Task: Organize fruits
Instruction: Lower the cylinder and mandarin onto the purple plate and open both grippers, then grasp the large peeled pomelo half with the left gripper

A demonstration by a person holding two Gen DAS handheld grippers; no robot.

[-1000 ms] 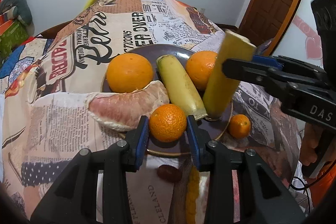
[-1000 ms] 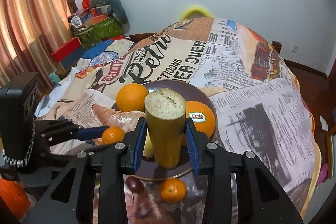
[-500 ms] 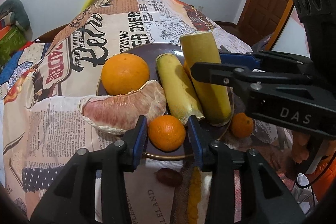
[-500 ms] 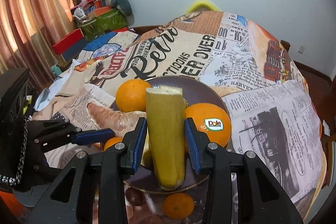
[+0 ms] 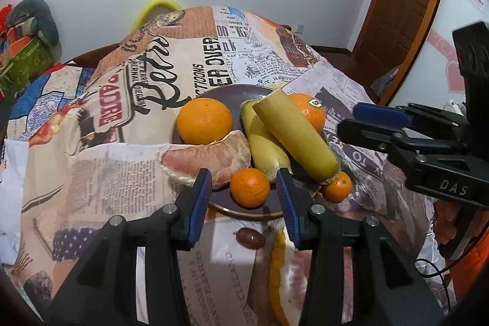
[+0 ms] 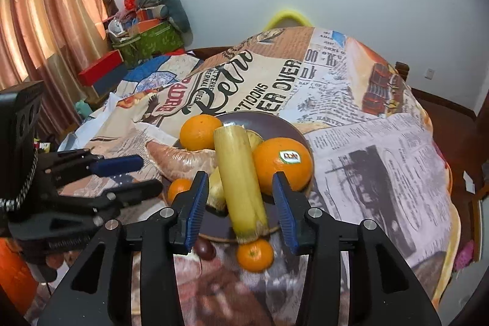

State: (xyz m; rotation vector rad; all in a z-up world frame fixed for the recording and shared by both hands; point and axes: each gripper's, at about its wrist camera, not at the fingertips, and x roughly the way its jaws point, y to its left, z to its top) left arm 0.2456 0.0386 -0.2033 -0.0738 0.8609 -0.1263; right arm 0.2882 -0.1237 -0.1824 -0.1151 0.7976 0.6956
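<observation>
Yellow-green cane stalk (image 6: 240,182) is lying tilted on the dark plate (image 6: 275,124), just ahead of the right hand-held gripper (image 6: 240,205), its near cut end overhanging the rim above a small mandarin (image 6: 255,254) on the table (image 6: 382,161). Right jaws are standing apart, either side of the stalk, gripping nothing. A second stalk (image 5: 264,139) is resting beneath and beside it. A stickered orange (image 6: 282,165) is sitting just right of the stalk; another orange (image 6: 200,132) is sitting to its far left, and a peeled pomelo wedge (image 6: 183,159) is lying half off the plate's left edge.

Left hand-held gripper (image 5: 246,197) is also standing open, framing a second mandarin (image 5: 249,187) on the plate's near edge without touching it. A dark date-like fruit (image 5: 250,237) and a pomelo rind piece (image 5: 282,274) are lying on the cloth just below its fingers.

Handling, judging by looks: the stalk seems stiff, fairly heavy and smooth-skinned, apt to roll, so mid-length across its width looks like the sensible hold. Mandarins look light and soft-skinned, wanting a gentle squeeze at the equator. The wedge looks delicate and tearable.
</observation>
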